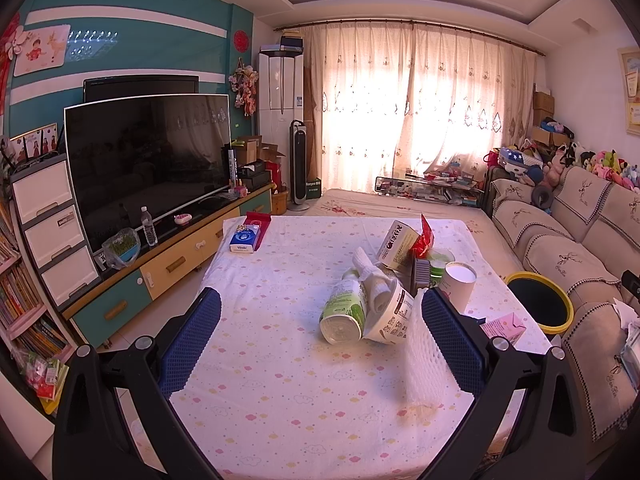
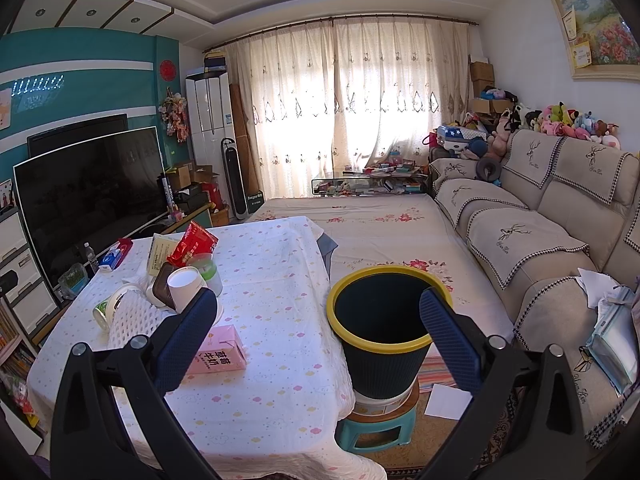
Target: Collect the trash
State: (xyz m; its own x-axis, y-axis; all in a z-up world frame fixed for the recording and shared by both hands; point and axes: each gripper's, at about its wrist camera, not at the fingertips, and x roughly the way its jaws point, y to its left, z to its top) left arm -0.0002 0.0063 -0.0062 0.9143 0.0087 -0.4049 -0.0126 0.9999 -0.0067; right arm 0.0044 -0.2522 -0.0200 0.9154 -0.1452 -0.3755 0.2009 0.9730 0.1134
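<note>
The left gripper (image 1: 320, 332) hangs over a table (image 1: 280, 400) covered in a white cloth printed with small pastel clouds, its blue-padded jaws spread wide with nothing between them. Ahead of it lies the pile of trash: a green-labelled can (image 1: 345, 312) on its side touching a tipped white paper cup (image 1: 394, 316) with dark print too small to read, a rolled white cloth (image 1: 370, 276) draped over both, and a sheet of white foam netting (image 1: 425, 356) lying along the inner side of the right-hand finger. Behind these stand a cream carton (image 1: 398, 244), a red wrapper (image 1: 427, 236), a green-lidded tub (image 1: 440, 262) and an upright white paper cup (image 1: 460, 280).

Near the far left edge of the table sits a blue tissue pack (image 1: 245, 238), whose label seems to read "Vinda" (the letters are small). A pink milk carton (image 2: 221, 354) lies near the table's right edge, printed with Chinese characters.

The right gripper (image 2: 320, 316) is likewise open and empty, its fingers framing a dark waste bin (image 2: 380, 364) with a yellow rim. The bin stands just beside the table on a round base atop a small green stool (image 2: 372, 432). Along the right wall runs a beige sofa (image 2: 540, 240) with deer-embroidered covers.
</note>
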